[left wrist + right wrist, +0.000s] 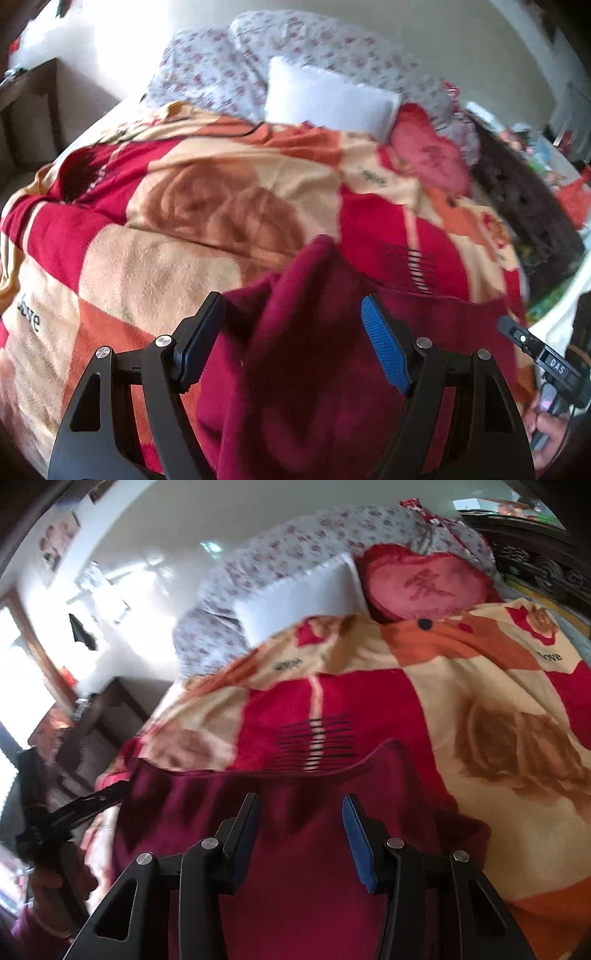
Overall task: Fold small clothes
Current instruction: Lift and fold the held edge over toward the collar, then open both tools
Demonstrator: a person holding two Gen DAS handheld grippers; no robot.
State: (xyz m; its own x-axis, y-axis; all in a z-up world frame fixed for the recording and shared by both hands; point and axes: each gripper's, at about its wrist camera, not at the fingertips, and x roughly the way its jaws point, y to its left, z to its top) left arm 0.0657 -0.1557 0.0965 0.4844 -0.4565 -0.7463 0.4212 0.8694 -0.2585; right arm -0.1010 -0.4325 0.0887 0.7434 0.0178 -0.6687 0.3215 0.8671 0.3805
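Note:
A dark maroon garment (314, 387) lies on a red, cream and orange blanket (147, 266) that covers a bed. One ridge of the cloth rises between the fingers of my left gripper (293, 336). The jaws stand wide and neither pad presses on the cloth. In the right wrist view the same garment (295, 786) spreads flat with a straight far edge. My right gripper (301, 834) hovers over it, jaws apart, gripping nothing. The other gripper (74, 812) shows at the garment's left corner, in a person's hand (59, 882).
At the head of the bed lie a white pillow (328, 96), a red heart-shaped cushion (424, 585) and a floral quilt (207, 74). A dark carved headboard (524, 199) runs along the right. A wooden bedside cabinet (99, 720) stands beside the bed.

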